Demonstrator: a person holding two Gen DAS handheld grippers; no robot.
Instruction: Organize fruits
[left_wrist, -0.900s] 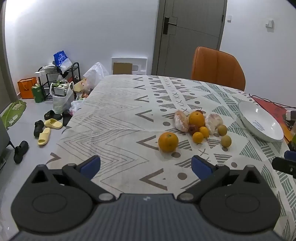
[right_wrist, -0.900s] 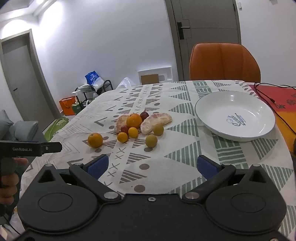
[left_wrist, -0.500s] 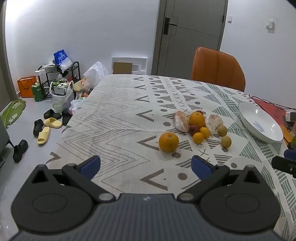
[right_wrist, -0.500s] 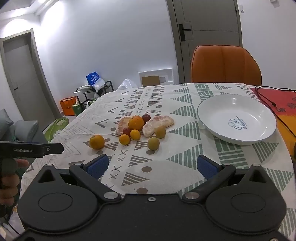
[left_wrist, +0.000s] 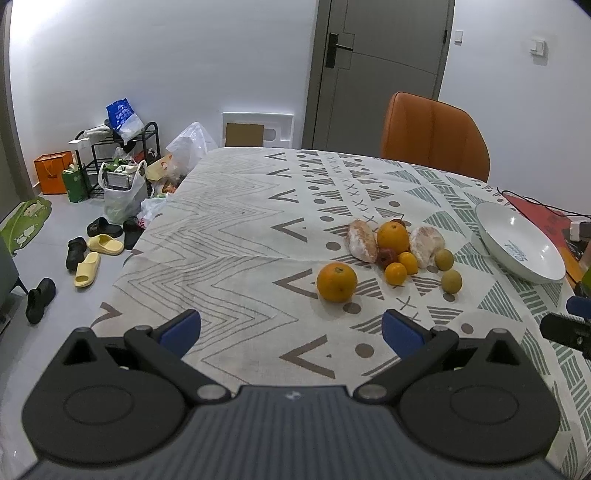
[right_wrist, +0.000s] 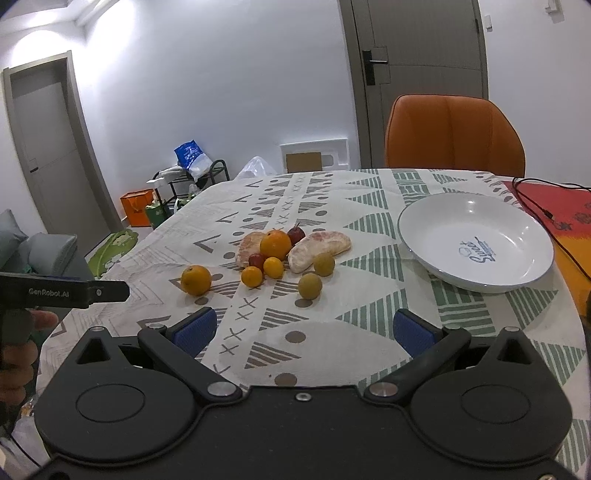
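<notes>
Holding both left tongs (left_wrist: 291, 329) and right tongs (right_wrist: 302, 329) apart above the surface (right_wrist: 369, 325), we see fruits (right_wrist: 275, 254) at eleven o'clock, plate (right_wrist: 476, 243) at one.

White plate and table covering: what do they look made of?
White plate: likely glazed ceramic or similar, glossy, with bright light spots and a printed blue logo. Table covering: looks like matte woven cloth, printed with grey-green patterns, creased and draping over the edge.
</notes>
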